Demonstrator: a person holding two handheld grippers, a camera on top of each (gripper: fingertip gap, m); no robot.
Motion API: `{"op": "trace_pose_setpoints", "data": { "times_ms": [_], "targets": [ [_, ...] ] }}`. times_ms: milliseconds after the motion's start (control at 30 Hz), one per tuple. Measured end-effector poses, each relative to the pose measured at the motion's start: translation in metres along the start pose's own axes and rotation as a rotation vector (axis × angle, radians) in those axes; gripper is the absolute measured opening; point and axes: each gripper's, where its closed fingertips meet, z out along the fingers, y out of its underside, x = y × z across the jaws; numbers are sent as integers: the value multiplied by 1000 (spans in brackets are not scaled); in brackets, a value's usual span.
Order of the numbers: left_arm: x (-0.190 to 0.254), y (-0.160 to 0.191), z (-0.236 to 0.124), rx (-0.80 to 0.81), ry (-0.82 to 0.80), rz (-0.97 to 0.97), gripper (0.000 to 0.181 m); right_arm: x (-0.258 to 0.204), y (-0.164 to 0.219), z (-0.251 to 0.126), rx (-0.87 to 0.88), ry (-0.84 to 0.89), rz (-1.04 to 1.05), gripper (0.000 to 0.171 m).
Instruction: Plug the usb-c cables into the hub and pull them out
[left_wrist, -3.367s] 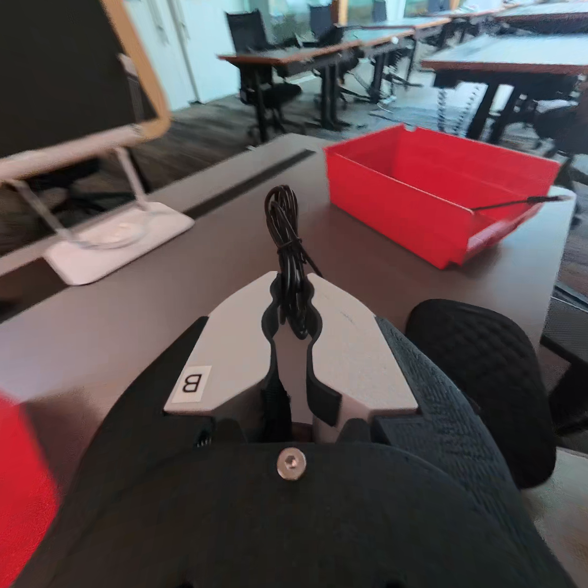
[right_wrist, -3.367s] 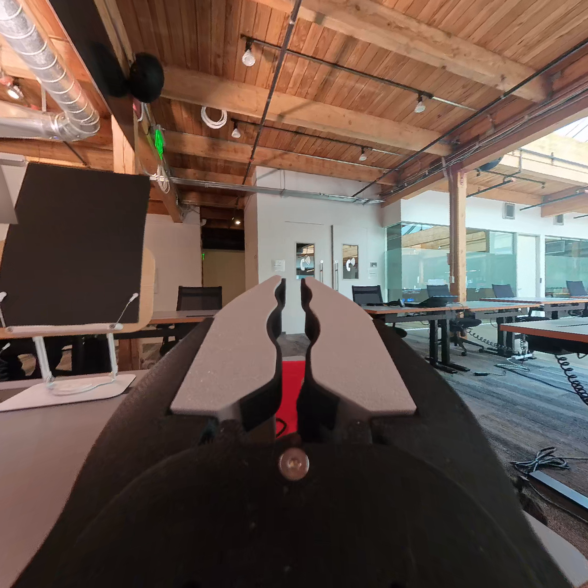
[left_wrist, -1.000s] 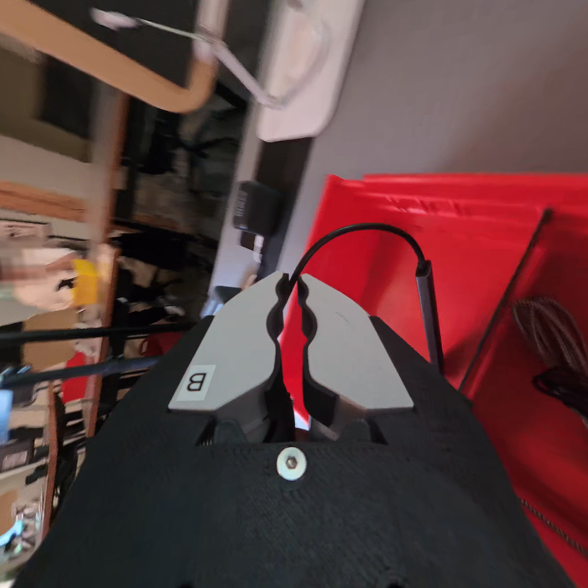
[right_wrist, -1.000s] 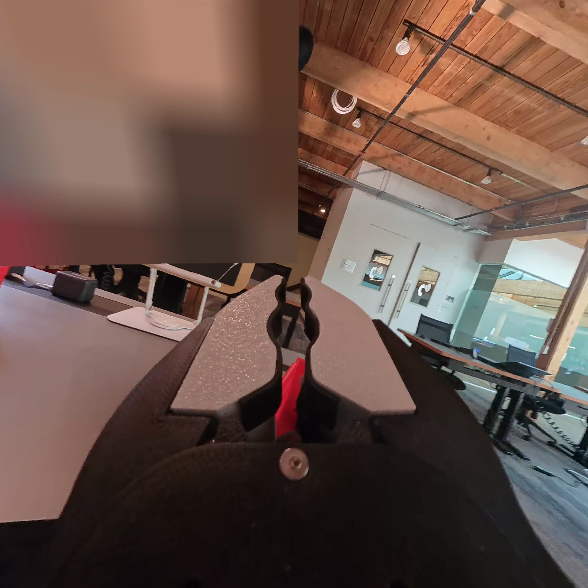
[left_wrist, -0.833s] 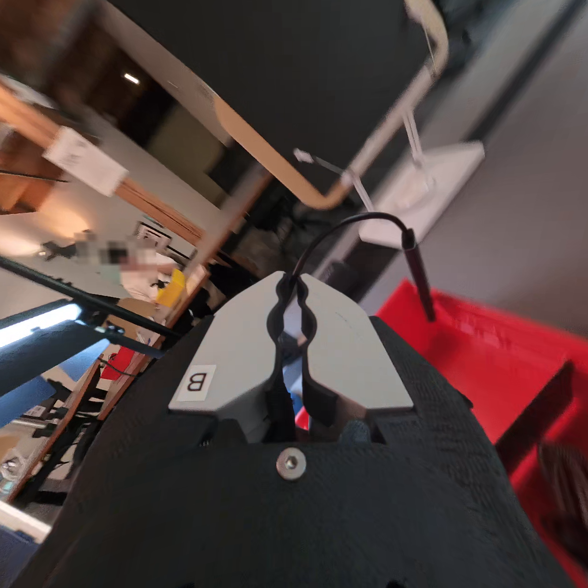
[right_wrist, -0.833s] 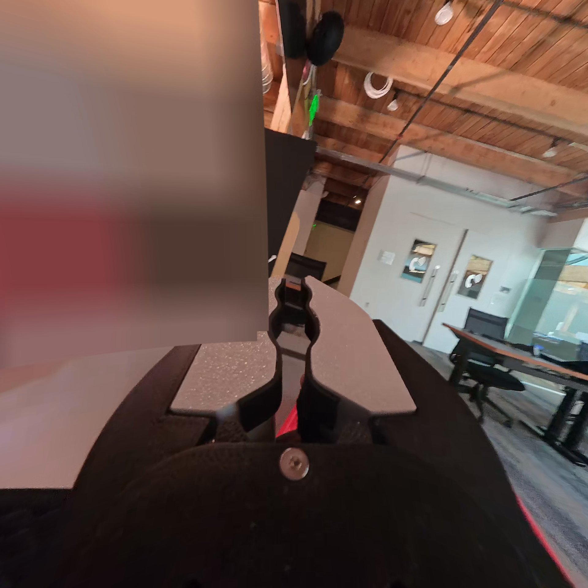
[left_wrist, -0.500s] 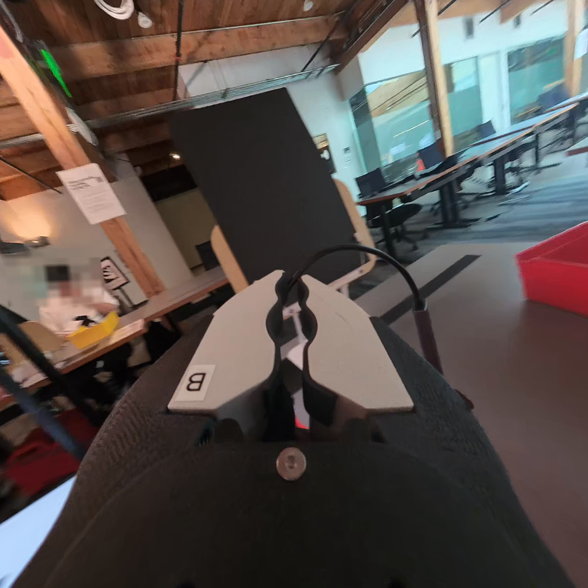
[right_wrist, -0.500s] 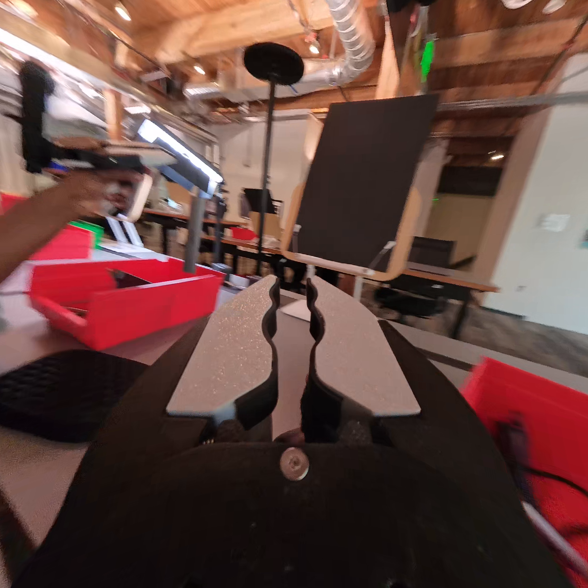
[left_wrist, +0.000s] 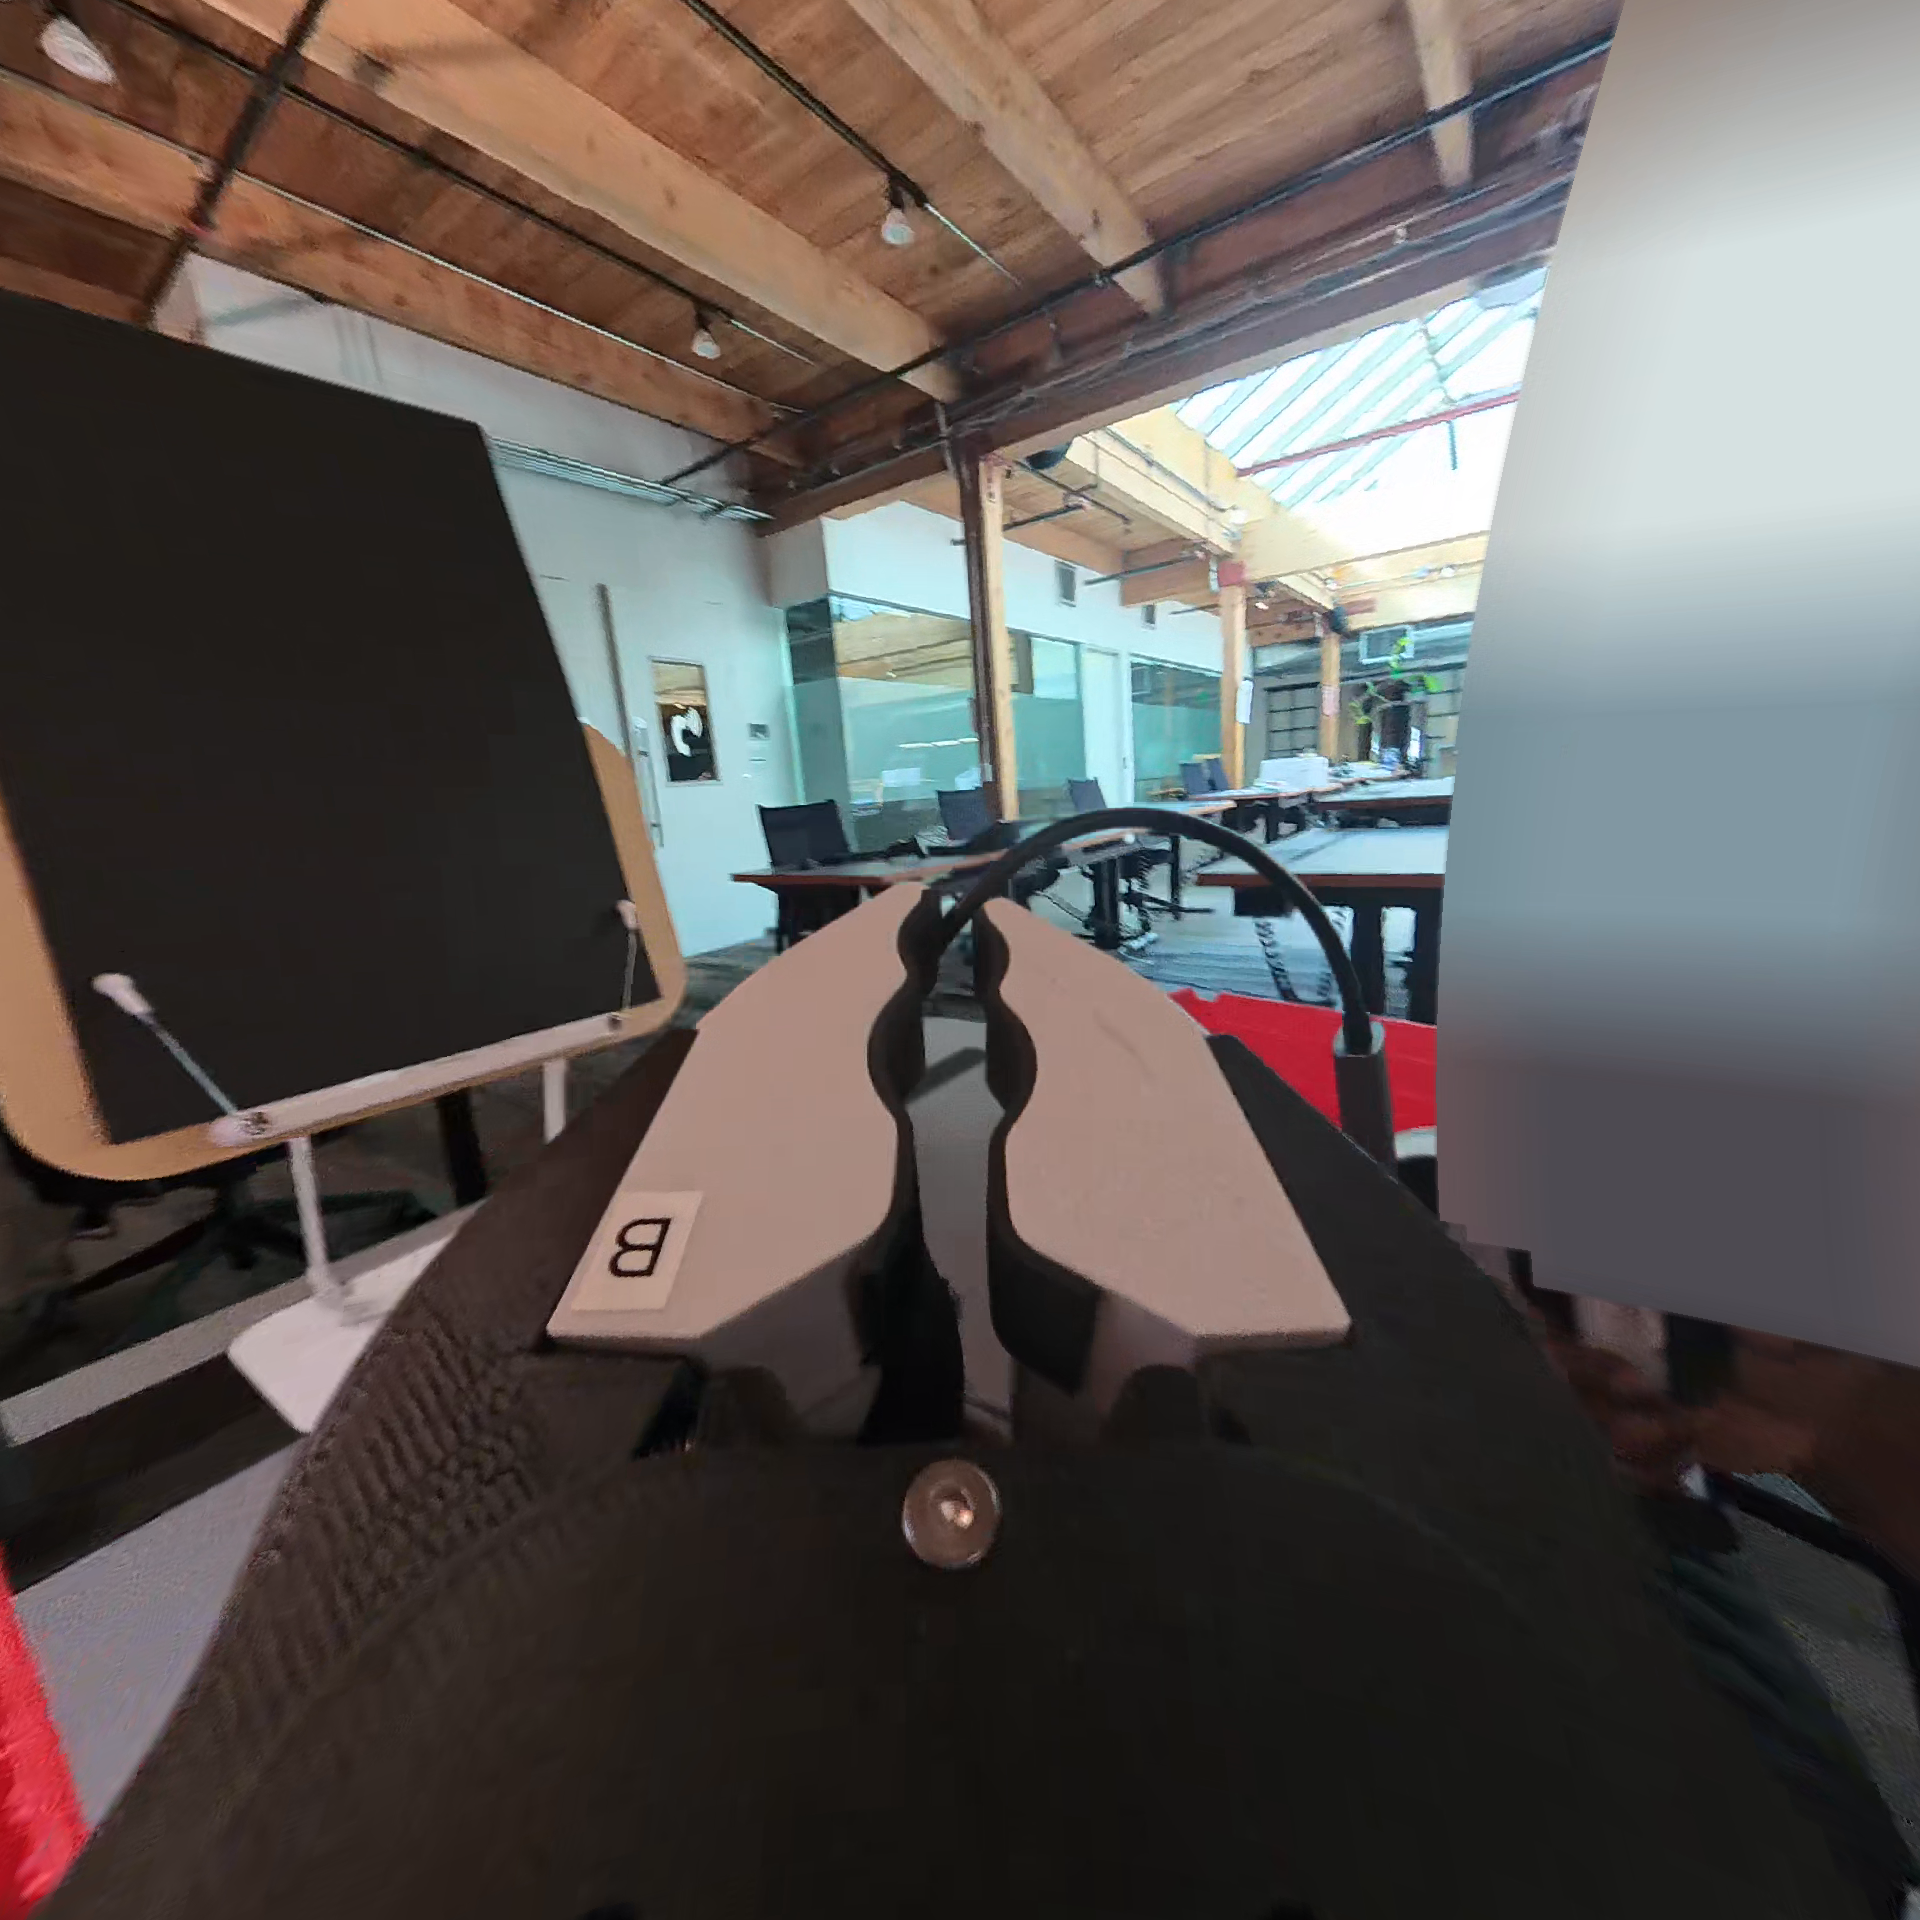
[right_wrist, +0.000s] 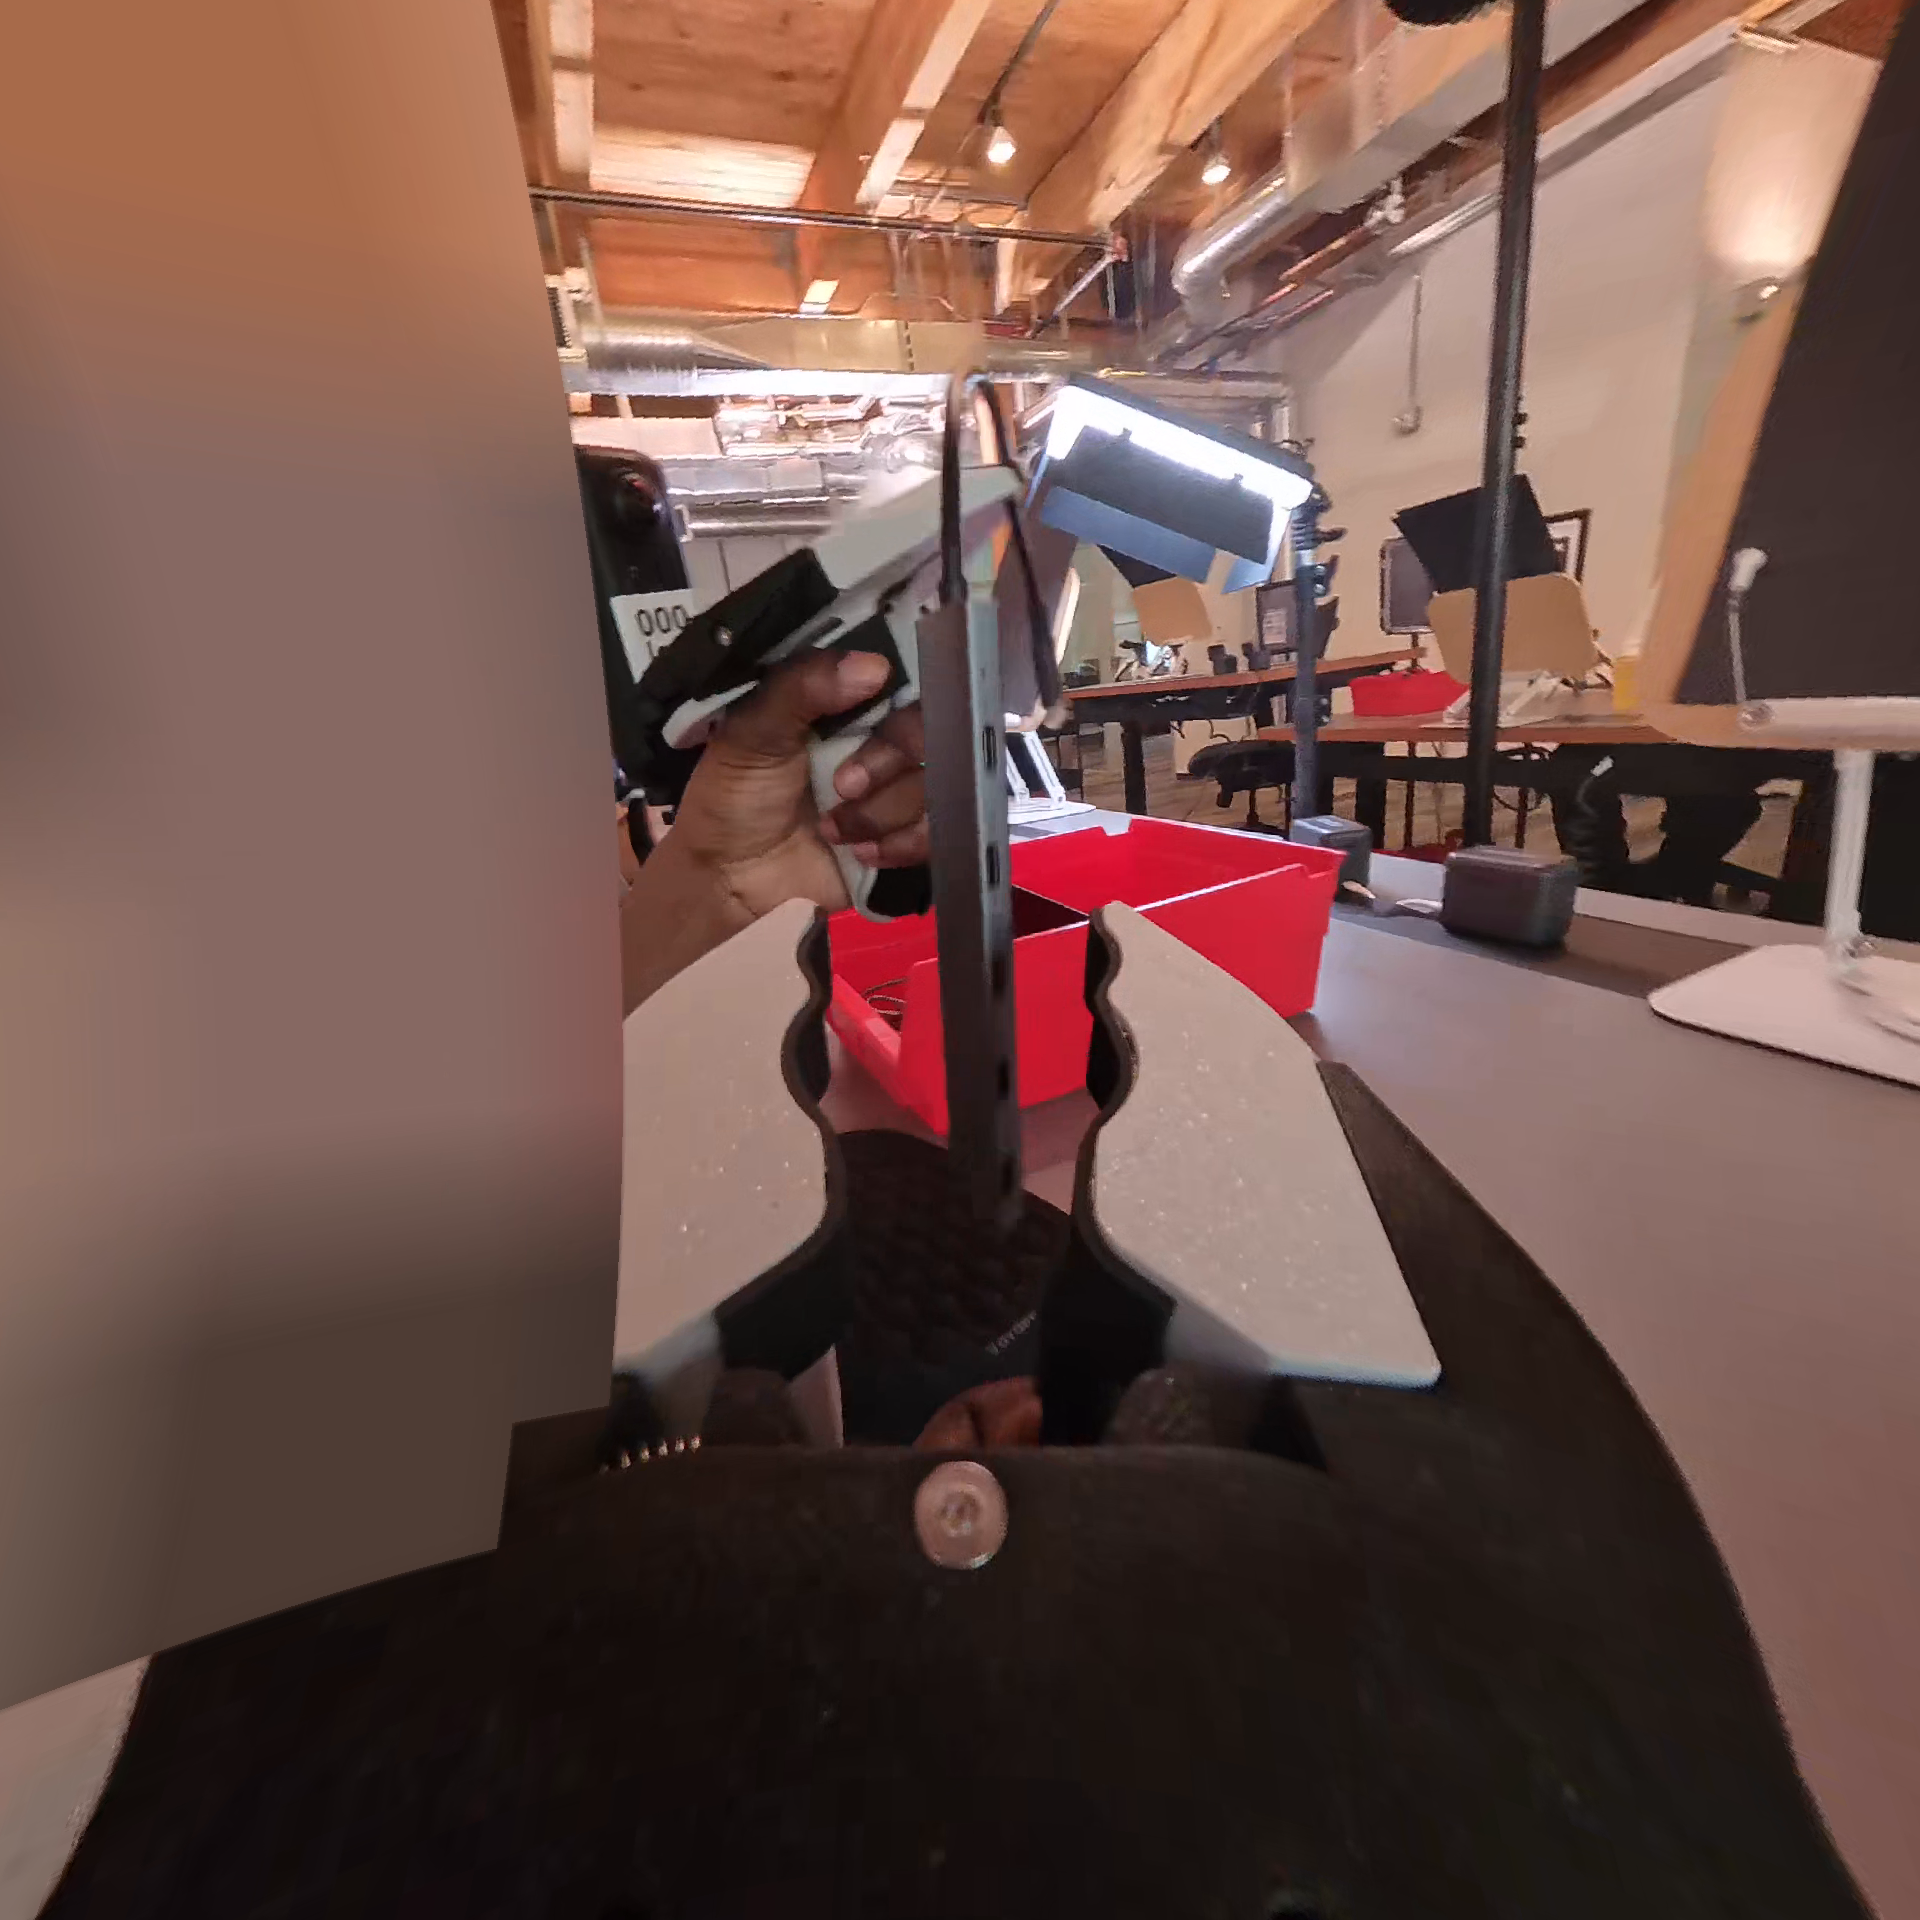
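left tongs (left_wrist: 956, 925) nearly closed, tips pinching the thin black cable (left_wrist: 1226, 862) of the hub. from the tips the cable arcs up and over to the right, then drops into the top end of the grey hub (left_wrist: 1363, 1091), which hangs just beside the right finger's outer edge in the left wrist view; only its upper part shows there, rest hidden behind the tongs' black body.

right wrist view: right tongs (right_wrist: 956, 935) wide open, holding nothing. the hub (right_wrist: 971, 883) hangs upright, a long slim grey bar w/ a row of small ports down its narrow side, and its lower half sits in the gap between the 2 fingers, closer to the left one. can't tell if it touches either. its cable (right_wrist: 1023, 582) loops off the top end back to the left tongs (right_wrist: 961, 509), seen farther off, w/ a hand (right_wrist: 800, 769) wrapped round their white grip.

behind the hub a red bin (right_wrist: 1195, 914) sits on the grey desk (right_wrist: 1558, 1143), w/ cables inside barely visible. a black mat (right_wrist: 935, 1278) lies on the desk under the right tongs. a small dark grey box (right_wrist: 1509, 896) sits on the desk past the bin, a white stand base (right_wrist: 1787, 1006) to its right.
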Motion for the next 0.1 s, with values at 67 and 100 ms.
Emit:
{"op": "trace_pose_setpoints", "data": {
  "times_ms": [67,100],
  "targets": [
    [13,11,5,-35,53,6,6,-5,3,9,-24,-9,-38,37],
    [19,16,7,-49,83,4,6,-5,5,11,-40,-12,-49,33]
  ]
}}
